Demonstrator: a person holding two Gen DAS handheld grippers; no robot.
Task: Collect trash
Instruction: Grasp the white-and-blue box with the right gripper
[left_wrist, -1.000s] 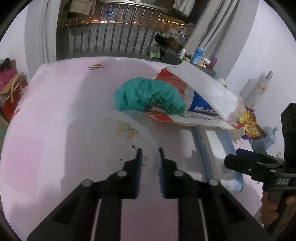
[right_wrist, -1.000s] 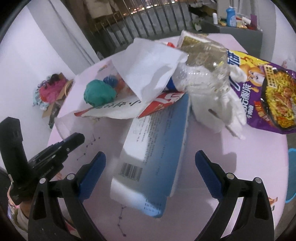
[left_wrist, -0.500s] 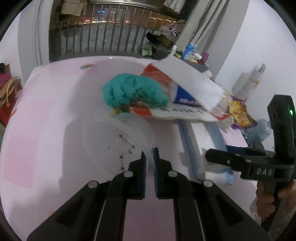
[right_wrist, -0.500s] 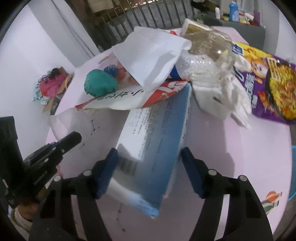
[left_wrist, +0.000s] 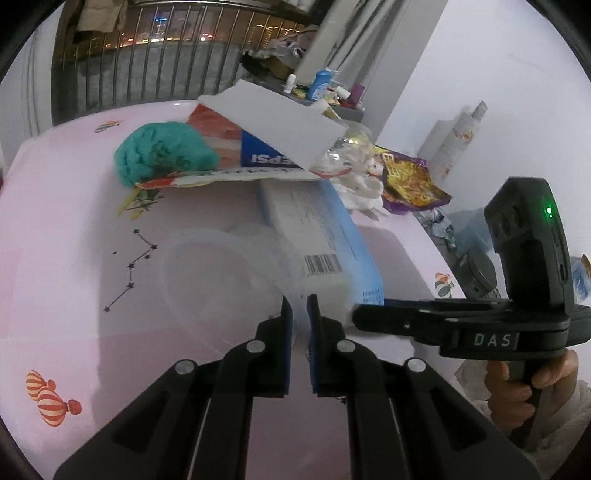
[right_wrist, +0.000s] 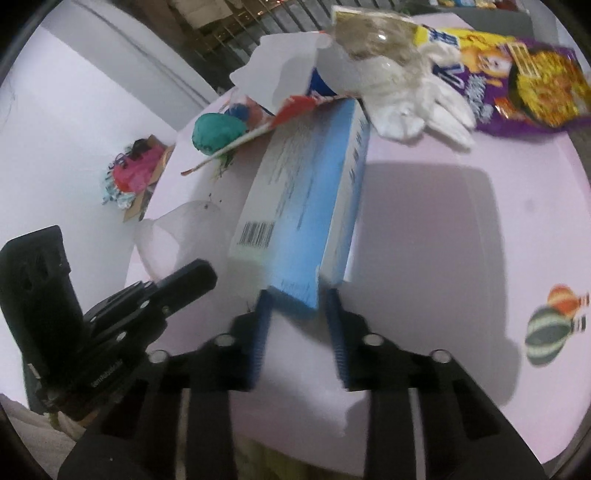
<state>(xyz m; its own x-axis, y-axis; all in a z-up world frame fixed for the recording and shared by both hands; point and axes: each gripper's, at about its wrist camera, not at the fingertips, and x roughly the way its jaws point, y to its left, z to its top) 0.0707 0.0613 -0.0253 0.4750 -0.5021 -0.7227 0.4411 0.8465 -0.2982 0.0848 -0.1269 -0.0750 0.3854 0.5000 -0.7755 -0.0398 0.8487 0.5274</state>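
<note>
On the pink table lies a blue and white box, its far end under a heap of trash. My right gripper straddles the near end of the box; its jaws are closing, and a thin gap still shows at the right pad. My left gripper is shut on the rim of a clear plastic container, close to the box's barcode end. The heap holds a teal crumpled wad, a Pepsi-labelled bottle, white paper and a purple noodle packet.
White crumpled tissue lies between the box and the packet. A cluttered shelf with bottles and a railing stand behind the table. A bag of colourful things sits on the floor beyond the left table edge. A person's hand holds the right gripper.
The right jaws have narrowed from wide open to close around the box's near end, moving in and down. The left gripper has carried the clear container rightward up to the box.
</note>
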